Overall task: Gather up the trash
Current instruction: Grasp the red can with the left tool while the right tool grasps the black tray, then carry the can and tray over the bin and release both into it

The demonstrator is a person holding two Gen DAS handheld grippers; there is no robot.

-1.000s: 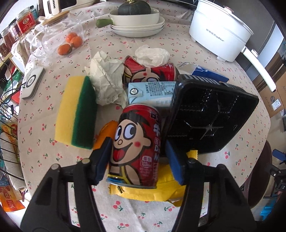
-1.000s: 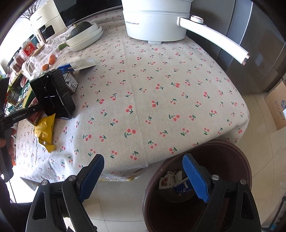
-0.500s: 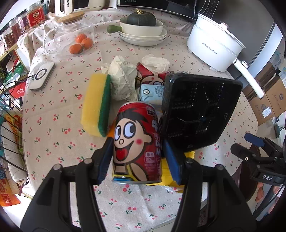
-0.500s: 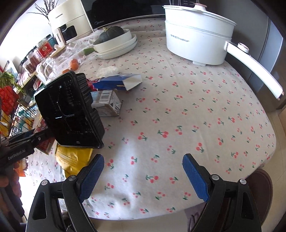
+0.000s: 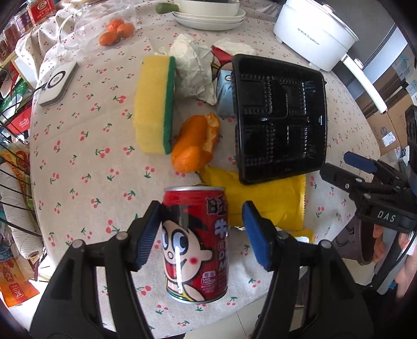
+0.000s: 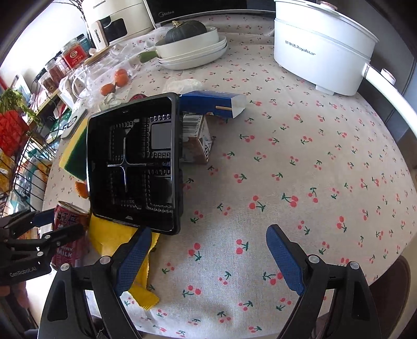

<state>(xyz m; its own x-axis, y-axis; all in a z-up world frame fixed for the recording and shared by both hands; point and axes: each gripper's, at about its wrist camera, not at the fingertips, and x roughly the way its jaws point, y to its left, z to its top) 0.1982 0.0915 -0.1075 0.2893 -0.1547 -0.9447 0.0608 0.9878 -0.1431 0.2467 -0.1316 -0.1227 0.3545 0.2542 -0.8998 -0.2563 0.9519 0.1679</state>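
My left gripper (image 5: 199, 233) is shut on a red milk can (image 5: 195, 242) and holds it above the table's near edge; the can also shows in the right wrist view (image 6: 69, 234). A black plastic tray (image 5: 280, 117) lies on a yellow wrapper (image 5: 263, 200), with orange peel (image 5: 194, 147), crumpled paper (image 5: 194, 65) and a milk carton (image 6: 195, 138) around it. A blue box (image 6: 212, 104) lies behind the tray. My right gripper (image 6: 207, 256) is open and empty over the table's near edge, right of the tray (image 6: 134, 159).
A yellow-green sponge (image 5: 153, 103) lies left of the peel. A white electric pot (image 6: 320, 47), stacked dishes with a squash (image 6: 191, 49), a glass jar of oranges (image 5: 104, 23) and a small white device (image 5: 57, 80) stand further back. A brown bin (image 6: 398, 271) is below the table edge.
My left gripper lifted the red can off the pile and drew it back to the table's near edge, uncovering the peel. My right gripper moved from over the bin to over the table.
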